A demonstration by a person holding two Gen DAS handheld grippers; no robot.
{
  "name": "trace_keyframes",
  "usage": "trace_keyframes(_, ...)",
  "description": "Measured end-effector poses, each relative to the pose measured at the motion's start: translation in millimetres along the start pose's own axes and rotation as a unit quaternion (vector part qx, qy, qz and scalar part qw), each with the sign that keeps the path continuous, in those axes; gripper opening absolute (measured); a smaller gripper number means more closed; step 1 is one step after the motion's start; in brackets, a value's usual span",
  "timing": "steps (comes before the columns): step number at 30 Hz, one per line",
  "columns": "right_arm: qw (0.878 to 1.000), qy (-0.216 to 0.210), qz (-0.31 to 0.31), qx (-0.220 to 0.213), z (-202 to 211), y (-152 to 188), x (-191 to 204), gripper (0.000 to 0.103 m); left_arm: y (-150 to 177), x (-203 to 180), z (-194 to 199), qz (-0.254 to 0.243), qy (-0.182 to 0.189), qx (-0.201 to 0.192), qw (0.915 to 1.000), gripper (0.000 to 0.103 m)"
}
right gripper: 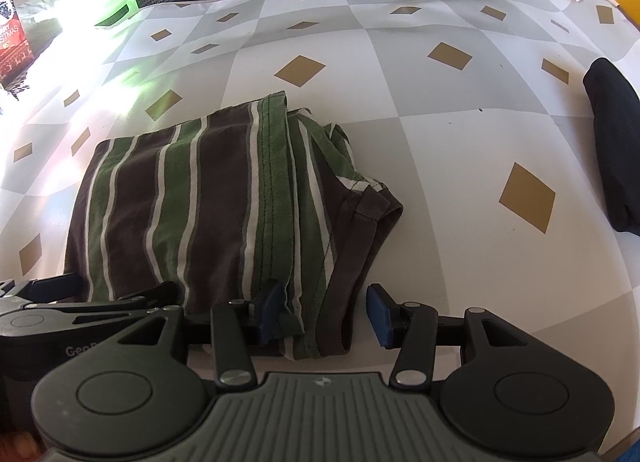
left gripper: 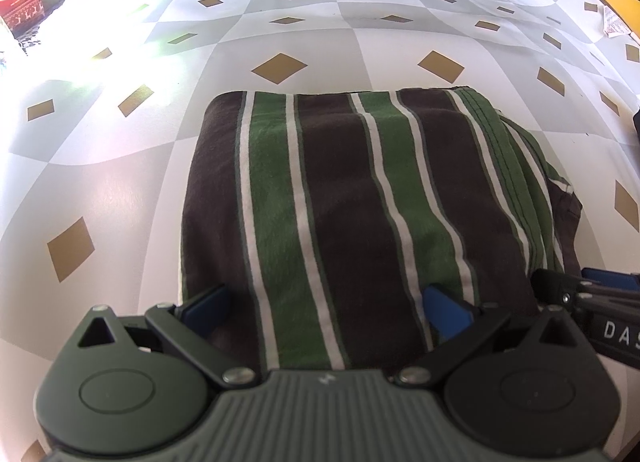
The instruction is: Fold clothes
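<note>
Striped shirt (left gripper: 352, 197) folded on tabletop (left gripper: 120, 189), stripes running away from both tongs. Left tongs (left gripper: 326, 308) wide, straddling near edge, unpinched. Right tongs (right gripper: 326, 312) half open around loose right layers, nearest them.

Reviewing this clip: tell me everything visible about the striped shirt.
The striped shirt is soft knit with brown and green bands edged in white. It lies folded into a rough rectangle on the checked tablecloth, with a hemmed green edge on top and a brown sleeve cuff sticking out on its right. Its near edge sits between the open left tongs and right tongs.
</note>
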State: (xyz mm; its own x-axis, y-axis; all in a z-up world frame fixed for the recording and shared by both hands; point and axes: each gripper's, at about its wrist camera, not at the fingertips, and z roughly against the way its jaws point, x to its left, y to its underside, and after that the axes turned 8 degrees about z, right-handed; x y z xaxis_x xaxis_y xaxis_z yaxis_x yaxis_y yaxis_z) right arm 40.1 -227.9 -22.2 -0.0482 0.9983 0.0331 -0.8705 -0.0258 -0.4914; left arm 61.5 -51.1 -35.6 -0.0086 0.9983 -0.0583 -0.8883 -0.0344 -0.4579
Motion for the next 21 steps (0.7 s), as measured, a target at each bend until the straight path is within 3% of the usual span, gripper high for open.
trace_keyframes(21,1.000,0.011,-0.011,-0.006,-3.8,-5.0,-0.3,0.052,-7.4,-8.5,-10.0,0.014,-0.011,0.003,0.9998,0.103)
